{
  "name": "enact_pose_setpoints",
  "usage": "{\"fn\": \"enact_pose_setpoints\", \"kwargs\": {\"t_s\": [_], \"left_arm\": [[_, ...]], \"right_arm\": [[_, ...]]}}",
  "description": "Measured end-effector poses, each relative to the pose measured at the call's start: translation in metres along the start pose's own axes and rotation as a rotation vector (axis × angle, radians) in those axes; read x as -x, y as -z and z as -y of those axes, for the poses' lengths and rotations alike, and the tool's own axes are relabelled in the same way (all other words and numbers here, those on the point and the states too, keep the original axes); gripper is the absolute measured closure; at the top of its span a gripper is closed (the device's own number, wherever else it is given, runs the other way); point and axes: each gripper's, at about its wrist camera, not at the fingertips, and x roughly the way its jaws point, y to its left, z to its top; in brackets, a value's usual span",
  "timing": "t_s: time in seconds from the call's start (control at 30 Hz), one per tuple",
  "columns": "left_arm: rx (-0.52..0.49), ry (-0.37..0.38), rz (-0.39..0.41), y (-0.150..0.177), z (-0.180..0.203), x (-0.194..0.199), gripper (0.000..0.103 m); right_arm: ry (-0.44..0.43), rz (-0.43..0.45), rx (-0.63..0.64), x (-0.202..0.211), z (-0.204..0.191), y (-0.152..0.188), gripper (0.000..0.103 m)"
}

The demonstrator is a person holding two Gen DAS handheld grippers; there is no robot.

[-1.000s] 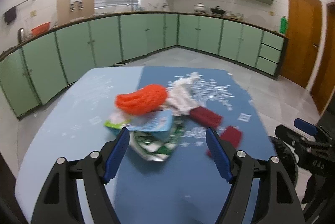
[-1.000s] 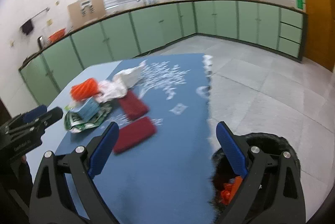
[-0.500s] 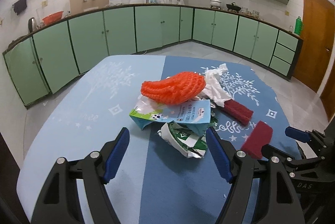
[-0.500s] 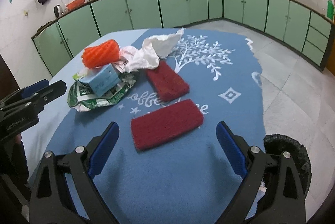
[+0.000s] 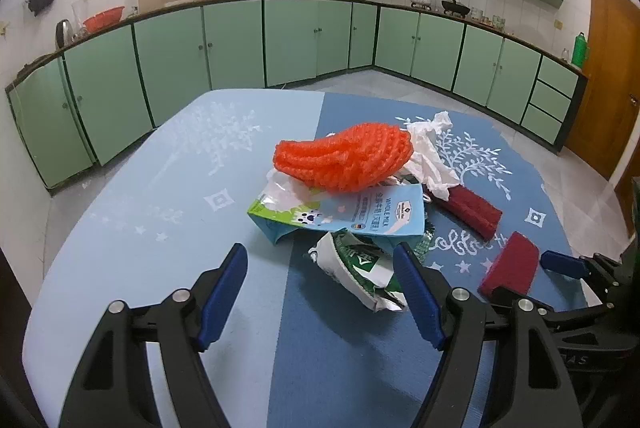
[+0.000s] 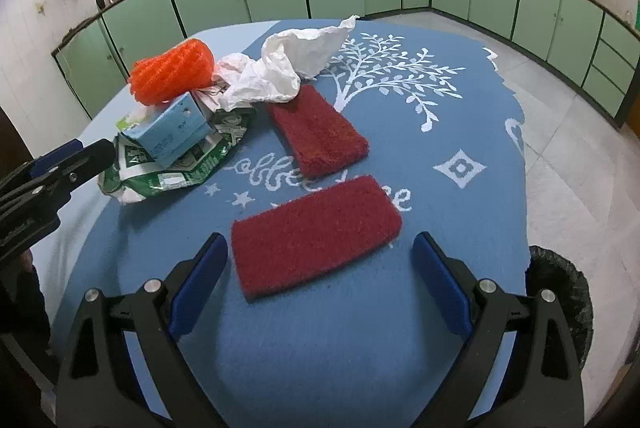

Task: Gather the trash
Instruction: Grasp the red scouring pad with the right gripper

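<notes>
One red pad [image 6: 316, 234] lies just ahead of the right gripper's [image 6: 320, 282] spread jaws.

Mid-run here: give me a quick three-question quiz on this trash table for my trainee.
1. True or false: the orange foam net lies on top of the pile.
2. Which item lies straight ahead of the right gripper? A) milk carton B) near red pad C) white tissue
3. Fill in: both grippers are ____, holding nothing; see the left gripper.

Key: 1 true; 2 B; 3 open.
</notes>
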Motion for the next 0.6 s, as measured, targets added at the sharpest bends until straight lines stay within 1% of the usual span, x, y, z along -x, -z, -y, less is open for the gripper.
{"fn": "enact_pose_setpoints", "kwargs": {"t_s": [0.1,0.13,0.2,0.33,0.4,0.53,0.6], "left_arm": [[0.007,0.004,-0.006,0.000,-0.001,-0.002,0.029],[0.008,0.005,-0.007,0.000,-0.001,-0.002,0.029],[0.011,0.006,-0.010,0.000,-0.002,-0.003,0.029],[0.016,0.008,-0.013,0.000,-0.003,-0.004,0.029],[0.019,0.010,-0.014,-0.001,-0.004,-0.004,0.029],[0.021,0.013,-0.008,-0.003,-0.004,-0.003,0.029],[0.024,0.016,-0.002,-0.005,-0.003,-0.002,0.029]], "right_arm": [[0.017,-0.010,0.021,-0.005,-0.002,-0.003,0.011],[0.020,-0.013,0.026,-0.006,-0.003,-0.003,0.012],[0.028,-0.017,0.035,-0.008,-0.004,-0.004,0.017],[0.030,-0.012,0.039,-0.007,-0.005,-0.004,0.019],[0.024,-0.005,0.036,-0.006,-0.004,-0.005,0.019],[0.003,0.036,0.001,0.004,-0.001,-0.008,0.019],[0.005,0.053,0.001,0.009,-0.001,-0.012,0.019]]}}
